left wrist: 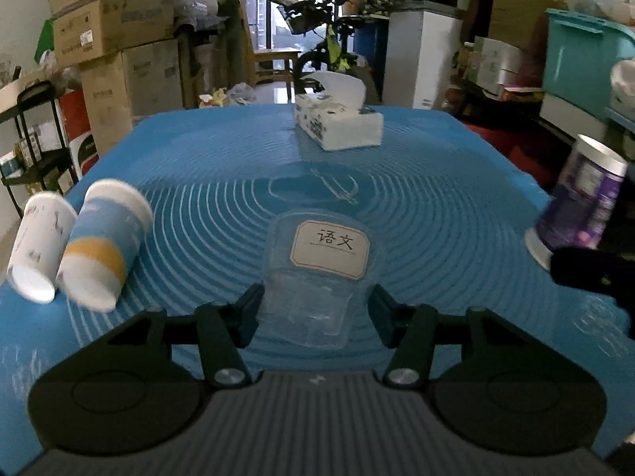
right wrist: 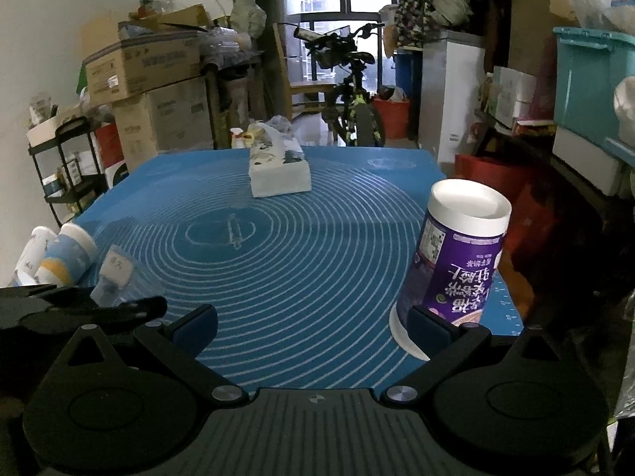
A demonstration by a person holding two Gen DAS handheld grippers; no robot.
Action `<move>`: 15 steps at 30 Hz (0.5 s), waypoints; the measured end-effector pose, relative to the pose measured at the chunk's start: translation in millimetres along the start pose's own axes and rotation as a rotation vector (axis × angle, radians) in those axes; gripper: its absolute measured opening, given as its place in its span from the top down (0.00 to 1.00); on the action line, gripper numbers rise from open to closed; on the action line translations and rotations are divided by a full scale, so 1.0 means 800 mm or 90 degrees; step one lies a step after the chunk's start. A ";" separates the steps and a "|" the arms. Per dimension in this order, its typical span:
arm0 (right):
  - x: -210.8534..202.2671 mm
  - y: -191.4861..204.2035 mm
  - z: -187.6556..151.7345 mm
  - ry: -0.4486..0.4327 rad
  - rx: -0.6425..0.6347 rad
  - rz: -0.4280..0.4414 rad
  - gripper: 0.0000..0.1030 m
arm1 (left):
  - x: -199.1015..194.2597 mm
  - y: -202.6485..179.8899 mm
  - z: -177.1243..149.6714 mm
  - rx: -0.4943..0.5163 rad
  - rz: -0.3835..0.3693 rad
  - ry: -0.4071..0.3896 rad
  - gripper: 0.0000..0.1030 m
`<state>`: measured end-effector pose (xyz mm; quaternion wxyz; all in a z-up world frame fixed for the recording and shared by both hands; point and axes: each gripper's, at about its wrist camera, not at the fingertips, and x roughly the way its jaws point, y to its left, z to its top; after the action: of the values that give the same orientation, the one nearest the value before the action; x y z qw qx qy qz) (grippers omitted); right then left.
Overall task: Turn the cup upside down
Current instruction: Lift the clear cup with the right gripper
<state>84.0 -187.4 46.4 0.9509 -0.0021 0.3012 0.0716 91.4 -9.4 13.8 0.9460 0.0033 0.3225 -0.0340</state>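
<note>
1. The purple cup (right wrist: 456, 265) stands mouth-down on the blue mat (right wrist: 309, 269) near the mat's right edge, its white base uppermost and its print reading inverted; judged from that, the flip looks done for this one, though the rim under it is partly hidden by the right gripper's finger.
2. The right gripper (right wrist: 313, 323) is spread wide and grips nothing; its right finger sits just in front of the cup's lower wall, touching or nearly so, I cannot tell which.
3. The left gripper (left wrist: 313, 311) is likewise released, its jaws on either side of a clear plastic cup (left wrist: 317, 277) bearing a paper label; the pads do not appear to press it.
4. Two more cups, a white patterned cup (left wrist: 39, 246) and a blue-and-orange cup (left wrist: 105, 244), stand inverted at the mat's left edge, just beside each other; a tissue box (left wrist: 337, 123) lies well apart at the far side.
5. Risks, as I judge them: a sideways swing of the right finger could topple the purple cup off the near mat edge; the clear cup is thin and may buckle or slip out under a hard squeeze; a wide turn on the left could knock the two cups there.
</note>
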 end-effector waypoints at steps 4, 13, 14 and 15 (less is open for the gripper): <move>-0.012 0.003 -0.008 0.003 -0.011 0.000 0.02 | -0.012 -0.005 -0.014 -0.014 -0.015 0.019 0.44; -0.025 -0.005 -0.029 0.024 -0.008 -0.004 0.02 | -0.016 -0.024 -0.036 -0.003 -0.023 0.046 0.43; -0.026 -0.006 -0.031 0.027 -0.007 -0.005 0.02 | -0.014 -0.026 -0.038 -0.001 -0.020 0.048 0.43; -0.026 -0.008 -0.032 0.029 -0.006 -0.005 0.02 | -0.012 -0.027 -0.039 0.001 -0.018 0.051 0.43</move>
<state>53.2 -197.4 36.9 0.9441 -0.0096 0.3223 0.0689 63.5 -29.3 -4.8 0.9318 0.0006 0.3598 -0.0470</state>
